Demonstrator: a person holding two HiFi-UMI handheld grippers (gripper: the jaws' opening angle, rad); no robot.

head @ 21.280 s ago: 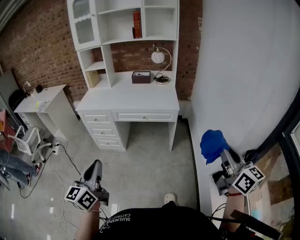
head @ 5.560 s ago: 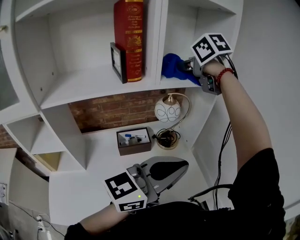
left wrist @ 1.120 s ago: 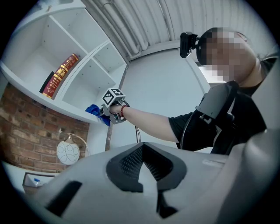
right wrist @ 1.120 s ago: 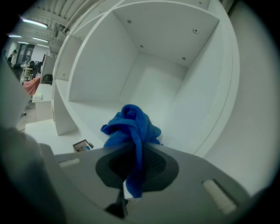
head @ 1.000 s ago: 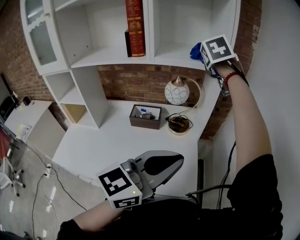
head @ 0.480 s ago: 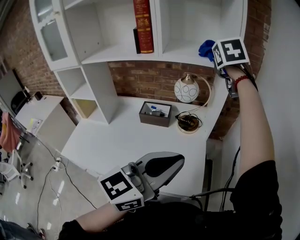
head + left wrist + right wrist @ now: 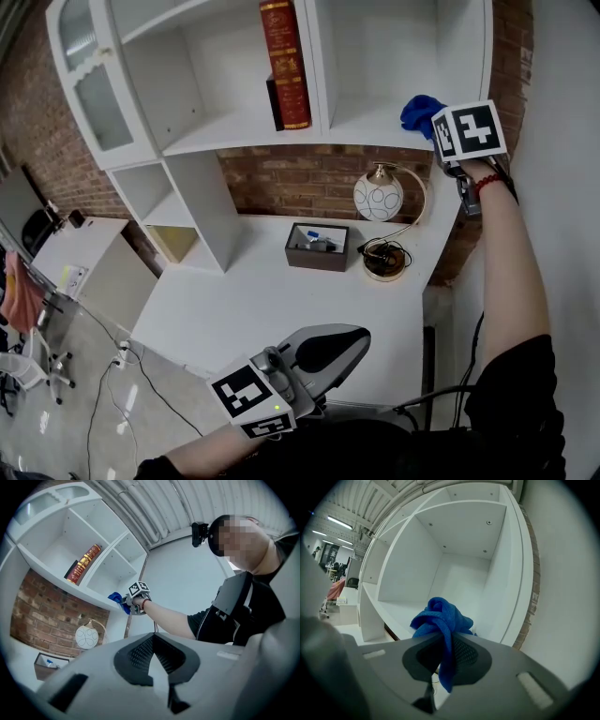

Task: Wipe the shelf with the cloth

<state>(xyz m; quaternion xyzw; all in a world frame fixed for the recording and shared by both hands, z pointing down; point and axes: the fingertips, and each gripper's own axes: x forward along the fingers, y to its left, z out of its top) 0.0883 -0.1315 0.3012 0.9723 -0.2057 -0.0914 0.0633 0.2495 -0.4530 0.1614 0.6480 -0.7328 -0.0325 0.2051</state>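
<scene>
Right gripper clamped shut on bunched blue cloth, at near right edge of shelf. Left gripper low, jaws together, empty. We judge risk: cloth pinched by one fold may pull free under wiping drag and drop onto lamp below.

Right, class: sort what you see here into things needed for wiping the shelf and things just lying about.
Job in hand: blue cloth; shelf; right tongs, shut on the cloth.
Lying about: red book; globe lamp; brown box; left tongs, shut and empty.
</scene>
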